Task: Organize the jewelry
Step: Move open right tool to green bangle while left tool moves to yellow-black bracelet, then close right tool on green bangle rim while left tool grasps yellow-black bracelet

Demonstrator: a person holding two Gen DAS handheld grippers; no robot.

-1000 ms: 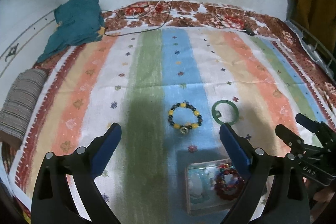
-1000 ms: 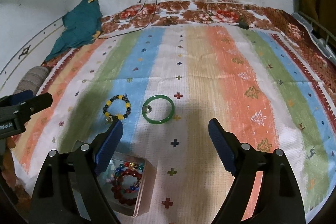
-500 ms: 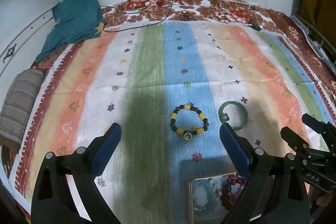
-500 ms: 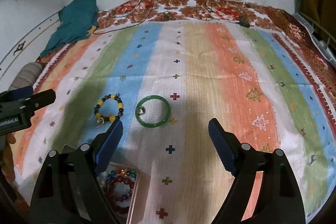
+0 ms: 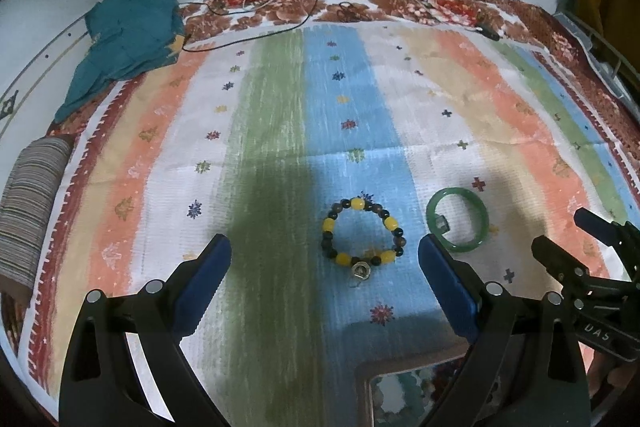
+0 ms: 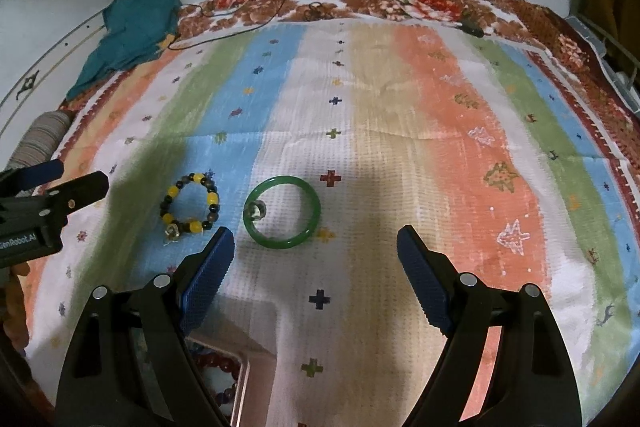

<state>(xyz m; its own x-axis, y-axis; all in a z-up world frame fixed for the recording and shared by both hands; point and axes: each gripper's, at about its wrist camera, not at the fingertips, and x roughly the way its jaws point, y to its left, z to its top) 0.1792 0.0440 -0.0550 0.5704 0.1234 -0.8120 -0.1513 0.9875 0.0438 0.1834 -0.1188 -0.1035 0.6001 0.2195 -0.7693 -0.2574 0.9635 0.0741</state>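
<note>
On the striped bedspread (image 6: 400, 115), a rigid, smooth green bangle (image 6: 282, 213) lies at twelve o'clock of the wide-open, empty right gripper (image 6: 316, 259), likely slippery and best pinched across its rim, while the left gripper (image 5: 324, 271), also open and empty, frames a floppy beaded bracelet (image 5: 362, 233).

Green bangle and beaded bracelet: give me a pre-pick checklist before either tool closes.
1. Left tool jaws open, nothing between them: ok.
2. Right tool jaws open, nothing between them: ok.
3. Beaded bracelet lies flat on the striped cloth, ahead of the left tool, between its fingers: ok.
4. Green bangle centred between the right tool's fingers: not ok, it sits towards the left finger.
5. Bracelet and bangle apart, not overlapping: ok.
6. Room in the jewelry box: cannot tell, mostly hidden.
</note>
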